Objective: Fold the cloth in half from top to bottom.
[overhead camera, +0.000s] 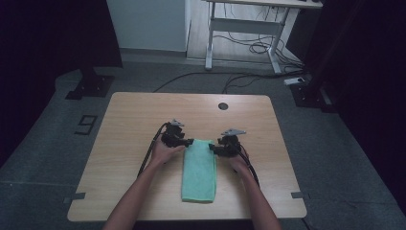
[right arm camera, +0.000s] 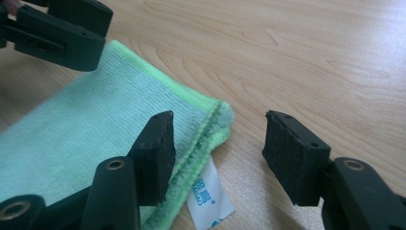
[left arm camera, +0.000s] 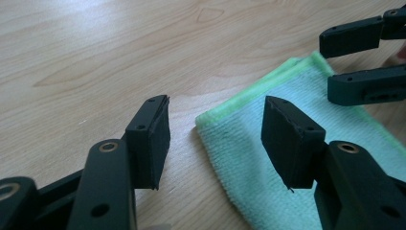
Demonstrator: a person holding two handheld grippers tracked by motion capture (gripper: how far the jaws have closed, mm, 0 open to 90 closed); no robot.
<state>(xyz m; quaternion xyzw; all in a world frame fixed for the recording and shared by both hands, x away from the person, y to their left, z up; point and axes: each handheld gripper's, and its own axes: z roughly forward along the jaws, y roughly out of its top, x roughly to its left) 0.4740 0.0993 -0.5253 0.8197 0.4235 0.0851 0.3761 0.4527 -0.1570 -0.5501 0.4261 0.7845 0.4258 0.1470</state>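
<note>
A green cloth point(overhead camera: 199, 170), folded into a long strip, lies on the wooden table point(overhead camera: 124, 124). My left gripper point(overhead camera: 187, 142) is at its far left corner, jaws open around that corner of the cloth point(left arm camera: 268, 143) without pressing it. At the far right corner my right gripper point(overhead camera: 213, 148) also stands open, one jaw over the cloth point(right arm camera: 95, 129) and one over bare wood. A white label point(right arm camera: 208, 194) sticks out from under the cloth's folded edge. Across the cloth, the other gripper's jaws appear in each gripper view.
A round cable hole point(overhead camera: 222, 106) sits near the table's far edge. Cables trail from both grippers back along the person's forearms point(overhead camera: 139, 191). Beyond the table stand a desk frame point(overhead camera: 239, 33) and floor cables.
</note>
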